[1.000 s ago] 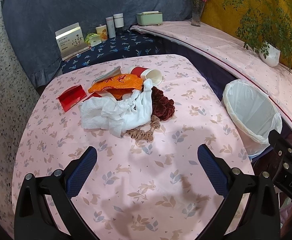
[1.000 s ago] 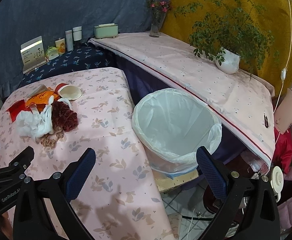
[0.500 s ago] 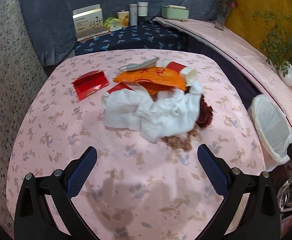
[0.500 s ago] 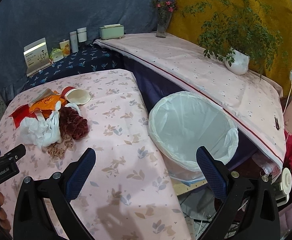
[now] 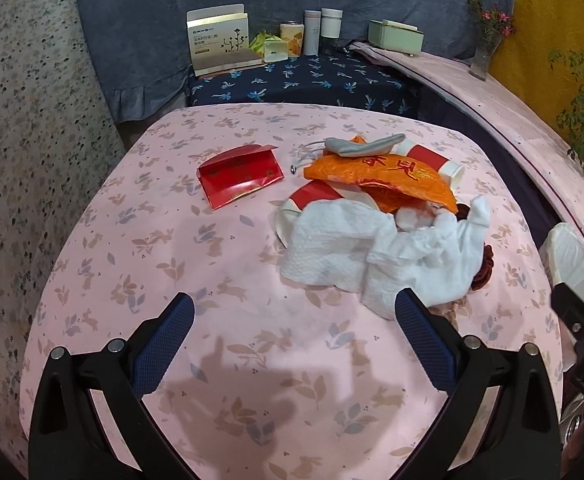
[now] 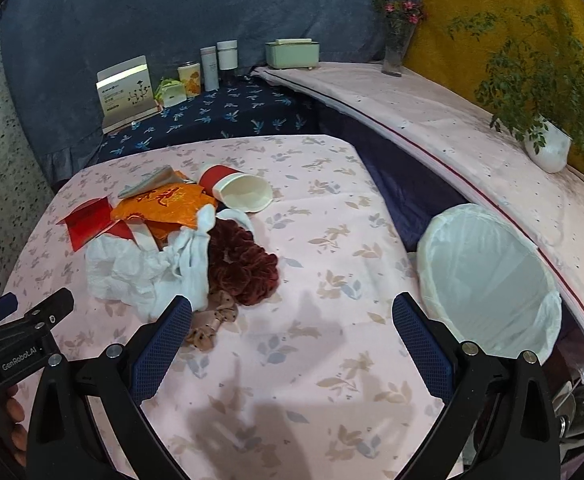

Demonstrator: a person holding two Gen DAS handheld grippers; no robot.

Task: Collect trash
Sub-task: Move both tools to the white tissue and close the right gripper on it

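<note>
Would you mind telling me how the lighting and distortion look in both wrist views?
Left wrist view: strong fisheye bending, dark vignetted corners, soft gripper shadows on the pink tablecloth. Right wrist view: same curvature; even light, no glare on the bin liner, shadows beneath the right gripper.

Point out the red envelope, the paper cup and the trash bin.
red envelope [image 5: 239, 176], left wrist view, front face.
paper cup [image 6: 243, 193], right wrist view, inside of mouth.
trash bin [image 6: 488, 280], right wrist view, liner inside.

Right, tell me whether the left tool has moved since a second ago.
Yes. The left tool has moved leftward: the trash bin has slid to the view's right edge, and the red envelope sits nearer centre.
</note>
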